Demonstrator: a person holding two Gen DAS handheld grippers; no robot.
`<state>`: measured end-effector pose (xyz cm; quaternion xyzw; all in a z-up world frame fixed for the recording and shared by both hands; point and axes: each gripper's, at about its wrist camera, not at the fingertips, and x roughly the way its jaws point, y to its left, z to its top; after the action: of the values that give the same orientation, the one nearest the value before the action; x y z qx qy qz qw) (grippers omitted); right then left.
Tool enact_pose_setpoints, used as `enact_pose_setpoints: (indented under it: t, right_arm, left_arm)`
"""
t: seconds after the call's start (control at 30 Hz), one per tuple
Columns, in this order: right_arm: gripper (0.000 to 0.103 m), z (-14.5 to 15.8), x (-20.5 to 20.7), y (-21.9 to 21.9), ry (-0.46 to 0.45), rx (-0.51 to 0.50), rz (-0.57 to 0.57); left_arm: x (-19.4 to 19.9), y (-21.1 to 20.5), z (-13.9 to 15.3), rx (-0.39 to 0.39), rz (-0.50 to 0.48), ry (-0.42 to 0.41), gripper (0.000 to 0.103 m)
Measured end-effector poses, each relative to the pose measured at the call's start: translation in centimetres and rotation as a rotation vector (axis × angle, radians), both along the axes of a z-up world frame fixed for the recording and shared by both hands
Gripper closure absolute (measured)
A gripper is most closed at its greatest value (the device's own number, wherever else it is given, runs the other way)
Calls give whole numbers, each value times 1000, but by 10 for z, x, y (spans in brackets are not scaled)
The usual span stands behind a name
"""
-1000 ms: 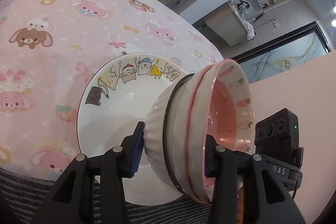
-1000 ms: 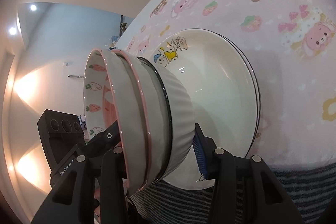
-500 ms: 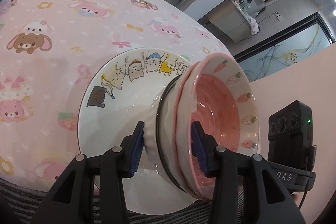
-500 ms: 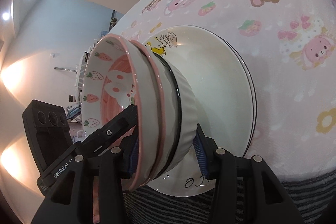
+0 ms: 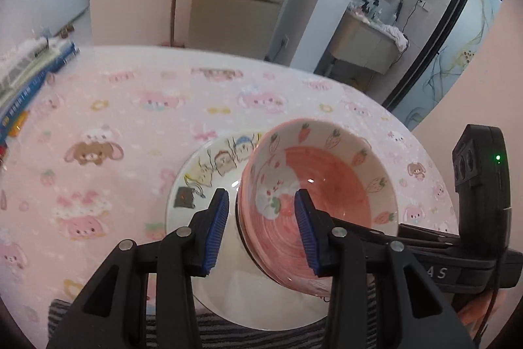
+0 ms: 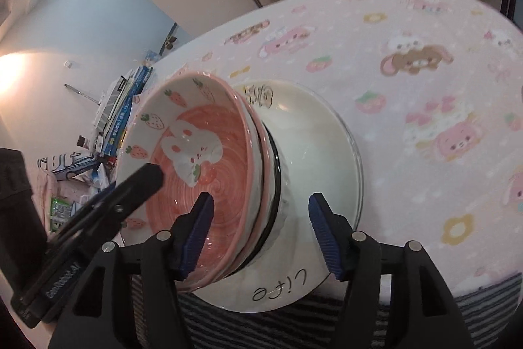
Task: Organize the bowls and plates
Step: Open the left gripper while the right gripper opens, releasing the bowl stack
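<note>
- The bowl stack [image 6: 209, 159], three nested bowls with a pink rabbit bowl [image 5: 320, 185] on top and a ribbed white bowl [image 6: 284, 185] lowest, sits tilted on the cartoon plate [image 6: 313, 152] in the lower middle of both views; whether its base rests flat on the plate cannot be told.
- The plate lies on the table [image 5: 137, 107] with its pink cartoon cloth, near the bottom edge of the frame.
- The left tool [image 5: 261, 231] straddles the near wall of the stack, one blue pad inside the rabbit bowl and one outside; the outer pad shows a gap, so the hold looks loosened.
- The right tool [image 6: 261, 234] straddles the opposite wall the same way, with clear space at its outer pad, standing fairly wide.
- Judgement: the gathering looks mostly done, bowls nested and placed over the plate.
- What seems left is to settle the stack level, then free both tools.
- Books [image 5: 29, 77] lie at the left edge, well apart.
</note>
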<state>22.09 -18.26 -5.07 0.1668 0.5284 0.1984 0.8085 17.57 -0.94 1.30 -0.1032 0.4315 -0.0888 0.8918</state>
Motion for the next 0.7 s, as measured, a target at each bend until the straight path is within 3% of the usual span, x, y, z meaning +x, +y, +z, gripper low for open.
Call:
enact_pose_setpoints:
  t: [0.1, 0.23, 0.33, 0.43, 0.57, 0.63, 0.7]
  right_arm:
    - [40, 15, -10, -3, -70, -35, 11]
    - [37, 37, -24, -14, -149, -22, -15]
    - [32, 57, -29, -12, -238, -29, -58]
    - [32, 83, -50, -22, -357, -51, -99]
    - [18, 122, -77, -24, -552, -101, -135]
    - [16, 141, -92, -27, -655, -127, -153]
    - [13, 158, -111, -27, -770, -171, -171]
  left_arm:
    - [-12, -5, 15, 90, 9, -99, 62]
    - [-31, -4, 31, 112, 52, -190, 62]
    - [-56, -9, 54, 152, 56, -323, 58]
    - [-79, -13, 77, 162, 59, -450, 46]
    - [-110, -9, 100, 182, 74, -658, 15]
    - [-122, -6, 108, 182, 81, -742, 0]
    - [-129, -4, 113, 191, 96, -783, 0]
